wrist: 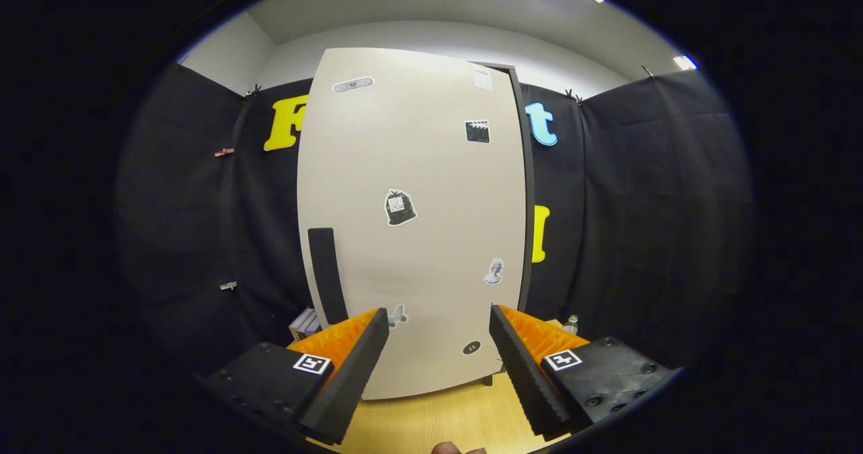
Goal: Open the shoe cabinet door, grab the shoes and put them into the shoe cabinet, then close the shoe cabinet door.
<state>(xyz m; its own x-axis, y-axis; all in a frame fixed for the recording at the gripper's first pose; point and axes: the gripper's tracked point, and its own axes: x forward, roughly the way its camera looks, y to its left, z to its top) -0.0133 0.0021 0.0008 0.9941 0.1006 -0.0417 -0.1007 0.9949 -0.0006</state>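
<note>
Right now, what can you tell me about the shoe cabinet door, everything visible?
The cabinet door is a tall, smooth, pale beige panel, upright and apparently shut against a dark frame edge on its right. A long dark vertical handle sits low on its left side. Several small stickers dot its face. It stands on a light wooden floor, beyond the open gripper, whose fingers touch nothing.

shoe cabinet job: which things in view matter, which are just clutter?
Job:
- cabinet door, shut
- door handle, dark strip ahead of the left finger
- gripper, open, holding nothing

Clutter:
- stickers on the door
- small bottle right of the cabinet
- stacked items left of it
</note>
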